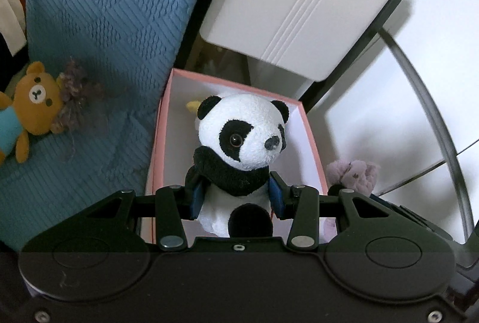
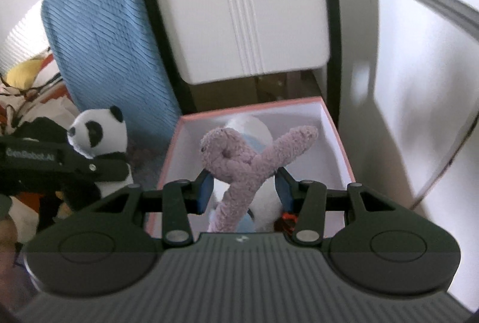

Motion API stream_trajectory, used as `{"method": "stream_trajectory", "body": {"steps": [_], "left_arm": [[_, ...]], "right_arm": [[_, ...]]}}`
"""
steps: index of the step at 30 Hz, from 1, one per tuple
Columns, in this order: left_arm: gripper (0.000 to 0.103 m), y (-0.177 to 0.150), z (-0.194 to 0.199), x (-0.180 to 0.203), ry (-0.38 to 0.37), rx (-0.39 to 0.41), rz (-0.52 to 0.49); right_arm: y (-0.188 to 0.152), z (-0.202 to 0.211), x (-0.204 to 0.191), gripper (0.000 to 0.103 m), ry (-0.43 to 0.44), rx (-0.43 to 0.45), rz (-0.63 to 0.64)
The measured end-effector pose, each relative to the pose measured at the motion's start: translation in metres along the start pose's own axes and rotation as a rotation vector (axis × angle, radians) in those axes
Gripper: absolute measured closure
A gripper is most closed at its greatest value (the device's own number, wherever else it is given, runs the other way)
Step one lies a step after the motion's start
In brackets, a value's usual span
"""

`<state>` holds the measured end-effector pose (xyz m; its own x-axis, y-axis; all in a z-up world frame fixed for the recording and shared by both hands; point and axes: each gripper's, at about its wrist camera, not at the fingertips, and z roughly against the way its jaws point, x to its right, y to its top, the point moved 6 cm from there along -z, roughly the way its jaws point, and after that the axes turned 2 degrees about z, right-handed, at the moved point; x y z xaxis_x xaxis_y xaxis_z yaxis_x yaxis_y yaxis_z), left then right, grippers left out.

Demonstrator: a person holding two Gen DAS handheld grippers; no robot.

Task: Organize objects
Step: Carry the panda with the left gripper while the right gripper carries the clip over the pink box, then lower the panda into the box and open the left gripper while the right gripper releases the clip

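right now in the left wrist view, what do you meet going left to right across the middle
brown bear plush → blue quilted cover → pink box left wall → panda plush, held in the left tool → purple plush

Both grippers tilt downward, side by side. The left gripper clamps a panda toy; the right gripper pinches a purple plush between its pads.
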<state>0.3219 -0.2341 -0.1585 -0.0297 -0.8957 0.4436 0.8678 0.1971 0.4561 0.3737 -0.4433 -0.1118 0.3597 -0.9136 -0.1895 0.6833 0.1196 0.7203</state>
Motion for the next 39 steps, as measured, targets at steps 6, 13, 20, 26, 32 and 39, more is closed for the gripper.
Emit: {"method": "stream_trajectory", "body": {"steps": [6, 13, 20, 26, 32, 39], "left_arm": [[0.062, -0.001, -0.032, 0.004, 0.022, -0.045, -0.007], [0.062, -0.001, -0.07, 0.009, 0.044, -0.113, -0.023], [0.062, -0.011, -0.108, 0.006, 0.069, -0.179, -0.021], [0.062, -0.022, -0.133, 0.001, 0.099, -0.232, -0.025], [0.061, -0.022, -0.139, 0.004, 0.101, -0.243, -0.018], [0.035, -0.013, -0.132, 0.009, 0.11, -0.205, -0.082]], "right_arm": [[-0.017, -0.02, 0.026, 0.055, -0.028, -0.048, -0.019], [-0.03, -0.047, 0.049, 0.054, -0.043, -0.1, -0.039], [-0.044, -0.071, 0.067, 0.054, -0.065, -0.147, -0.043], [-0.055, -0.091, 0.08, 0.054, -0.073, -0.19, -0.061], [-0.052, -0.099, 0.084, 0.054, -0.066, -0.197, -0.092], [-0.049, -0.102, 0.076, 0.028, -0.06, -0.217, -0.043]]}}
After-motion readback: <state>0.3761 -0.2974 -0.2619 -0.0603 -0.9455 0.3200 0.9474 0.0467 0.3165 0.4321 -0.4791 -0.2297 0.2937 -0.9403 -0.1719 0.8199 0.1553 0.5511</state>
